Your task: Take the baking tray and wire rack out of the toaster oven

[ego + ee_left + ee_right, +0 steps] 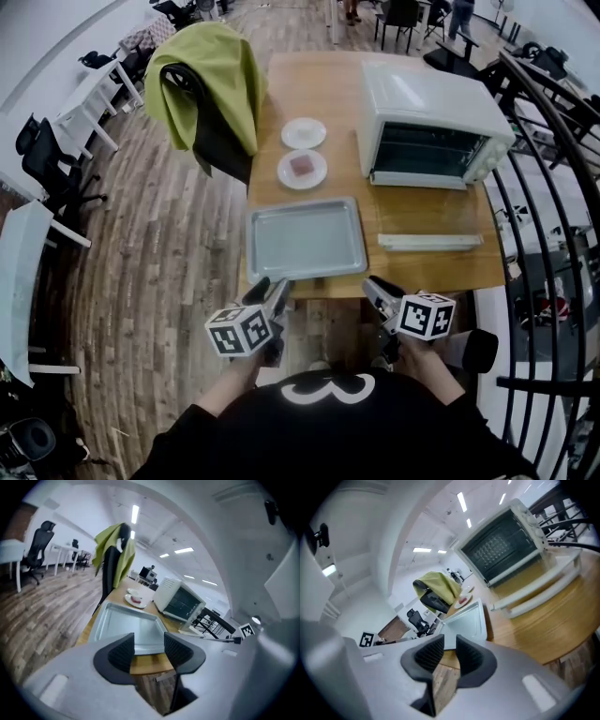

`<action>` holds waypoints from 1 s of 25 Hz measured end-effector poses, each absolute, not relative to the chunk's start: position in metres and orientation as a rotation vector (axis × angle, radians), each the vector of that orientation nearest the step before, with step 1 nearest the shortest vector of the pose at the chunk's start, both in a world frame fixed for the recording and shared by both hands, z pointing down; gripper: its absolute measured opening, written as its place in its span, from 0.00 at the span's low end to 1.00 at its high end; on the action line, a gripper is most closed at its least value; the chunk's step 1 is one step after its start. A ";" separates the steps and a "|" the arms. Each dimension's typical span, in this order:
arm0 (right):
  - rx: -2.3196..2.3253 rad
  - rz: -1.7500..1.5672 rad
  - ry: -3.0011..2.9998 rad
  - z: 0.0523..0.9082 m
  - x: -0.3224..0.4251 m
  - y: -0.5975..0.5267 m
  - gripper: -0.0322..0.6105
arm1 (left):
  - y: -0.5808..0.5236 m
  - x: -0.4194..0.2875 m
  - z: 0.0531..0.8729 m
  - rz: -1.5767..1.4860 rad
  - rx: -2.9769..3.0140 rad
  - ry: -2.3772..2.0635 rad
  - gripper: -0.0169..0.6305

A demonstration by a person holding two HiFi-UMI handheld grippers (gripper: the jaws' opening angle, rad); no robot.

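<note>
Your left gripper (272, 287) hangs spread and empty at lower centre, your right gripper (373, 285) narrowly parted, empty too; the flat grey metal baking tray (305, 239) lies mid-frame.

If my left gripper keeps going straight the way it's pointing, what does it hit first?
Most likely the tray, at its near rim. The left gripper aims straight at it, though depth is hard to judge.
</note>
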State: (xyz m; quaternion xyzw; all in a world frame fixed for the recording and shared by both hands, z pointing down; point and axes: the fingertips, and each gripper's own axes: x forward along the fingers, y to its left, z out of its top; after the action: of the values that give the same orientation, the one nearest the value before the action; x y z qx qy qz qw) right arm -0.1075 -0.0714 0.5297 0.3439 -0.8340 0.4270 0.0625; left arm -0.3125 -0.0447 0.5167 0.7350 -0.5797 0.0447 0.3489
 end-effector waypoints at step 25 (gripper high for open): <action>0.967 0.428 -2.767 0.377 0.164 -0.094 0.05 | -0.084 0.063 0.351 0.149 2.527 -1.210 0.04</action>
State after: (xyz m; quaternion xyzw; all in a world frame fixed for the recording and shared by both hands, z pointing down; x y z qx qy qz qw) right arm 0.1638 -0.0939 0.3773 0.3251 -0.9303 0.1441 0.0897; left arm 0.0628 -0.0840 0.3506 0.8880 -0.4252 0.0522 0.1674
